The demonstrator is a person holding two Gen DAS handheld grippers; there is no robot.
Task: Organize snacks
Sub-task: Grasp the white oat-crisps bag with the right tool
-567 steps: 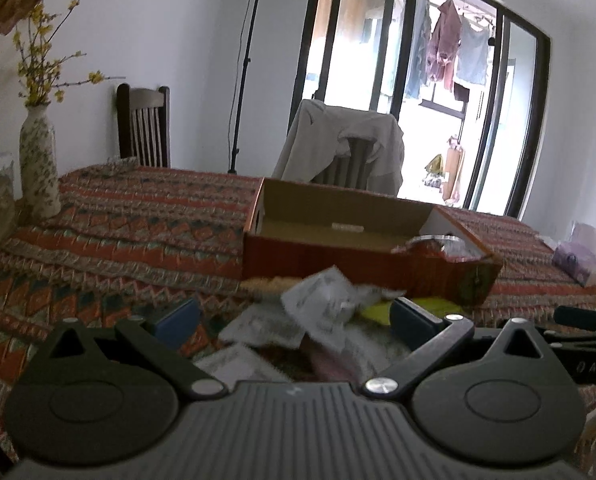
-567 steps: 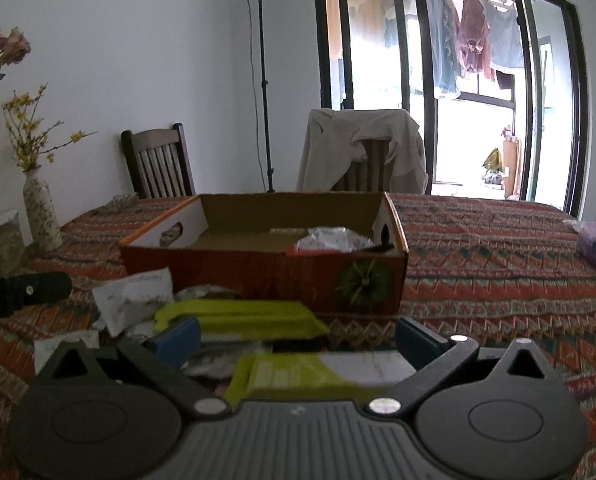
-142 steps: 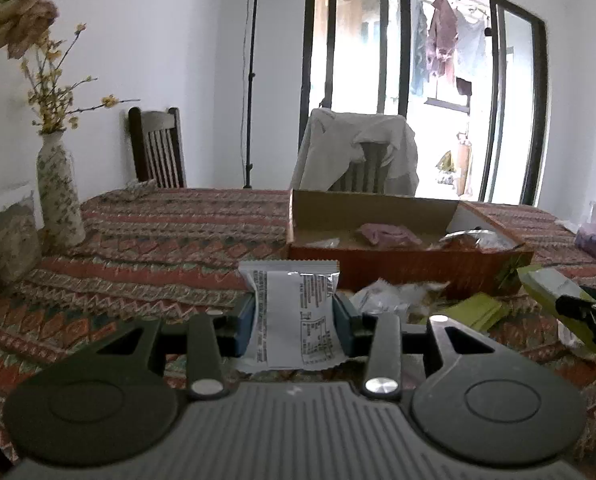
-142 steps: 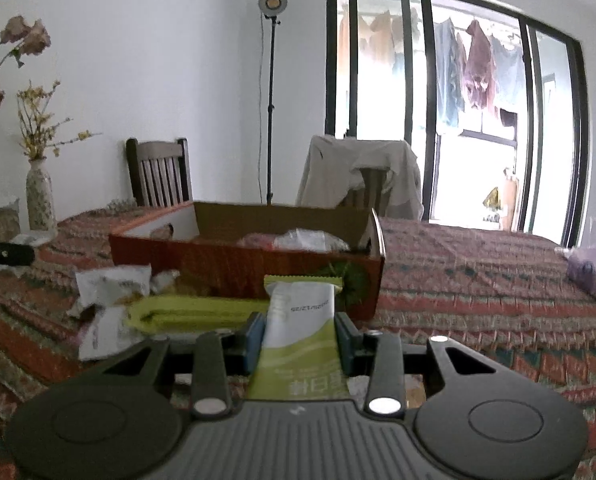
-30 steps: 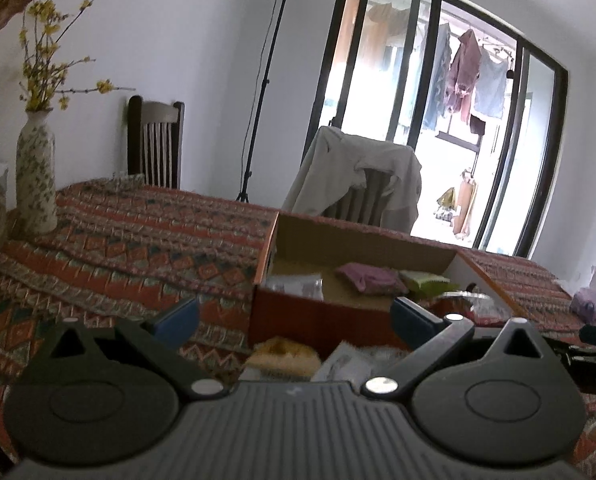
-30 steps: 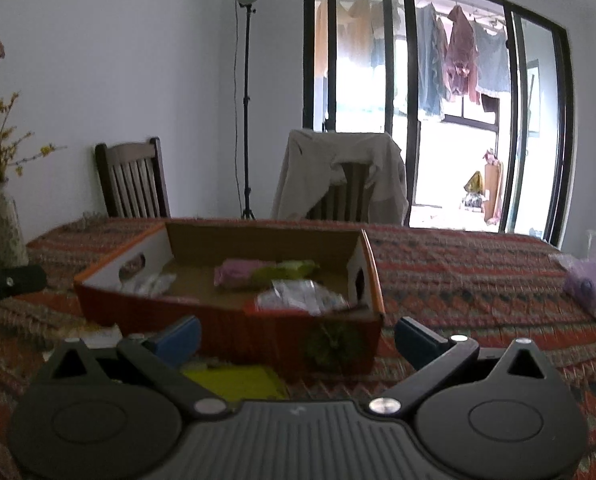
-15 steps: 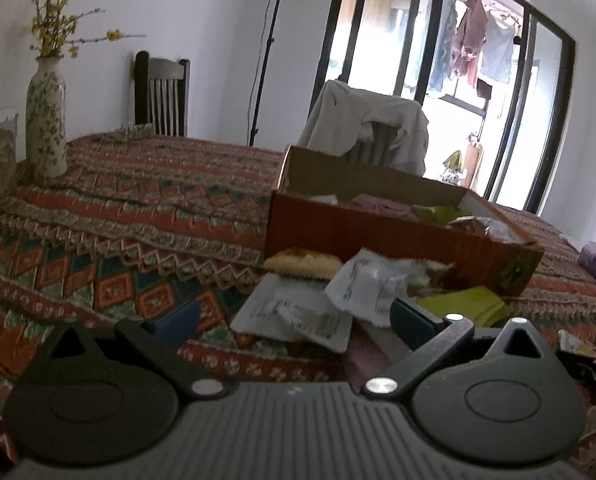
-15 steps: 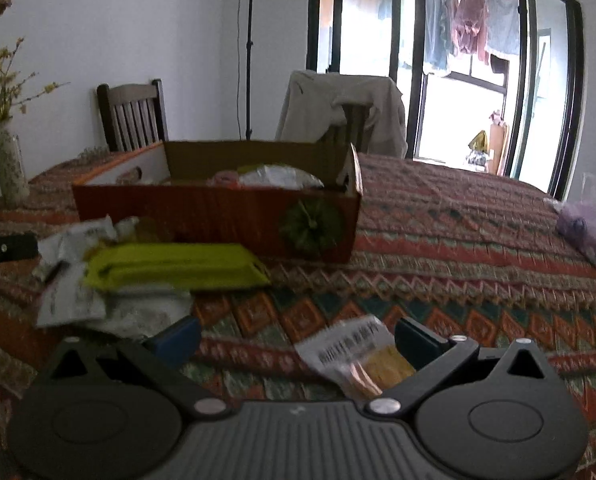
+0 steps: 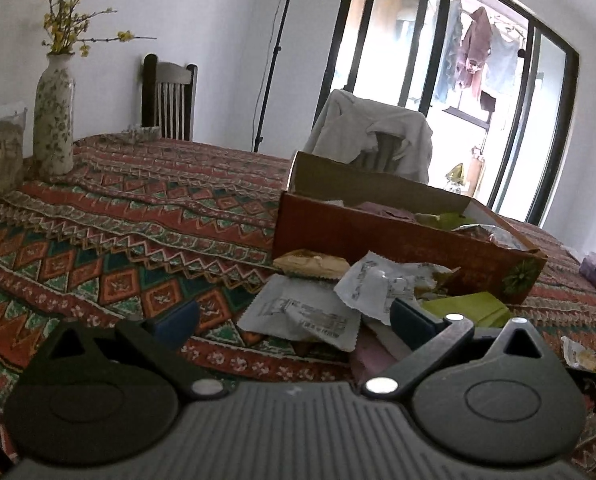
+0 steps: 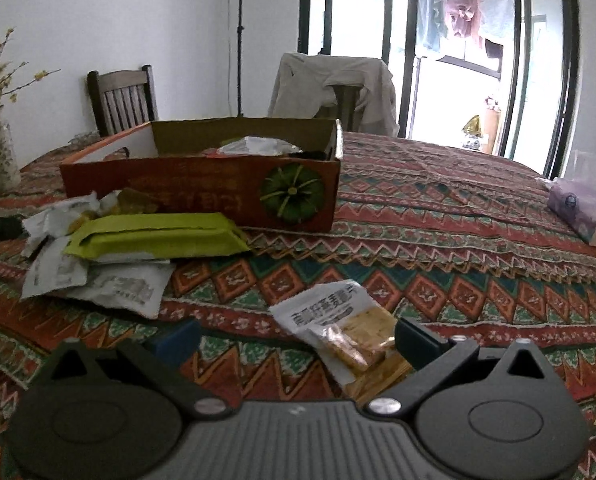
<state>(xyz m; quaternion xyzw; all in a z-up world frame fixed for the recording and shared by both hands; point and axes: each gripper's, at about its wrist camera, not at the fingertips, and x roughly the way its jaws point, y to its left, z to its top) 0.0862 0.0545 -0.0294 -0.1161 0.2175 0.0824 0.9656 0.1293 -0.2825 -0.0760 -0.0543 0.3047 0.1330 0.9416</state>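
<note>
Both grippers are dropping from above the box [image 10: 202, 184] toward the loose packets in front of it, empty after delivering a packet each. The left gripper [image 9: 294, 316] is hanging spread wide over a white packet [image 9: 302, 314] at the near edge of the pile. The right gripper [image 10: 296, 338] is likewise parted, its right finger just beside a cracker packet [image 10: 342, 328] lying alone on the cloth [image 10: 458, 240]. I judge two more pickups are beginning. The box is sitting just behind the pile, a green packet [image 10: 154, 236] against its front wall; the cloth to the right is lying bare, giving free room.
</note>
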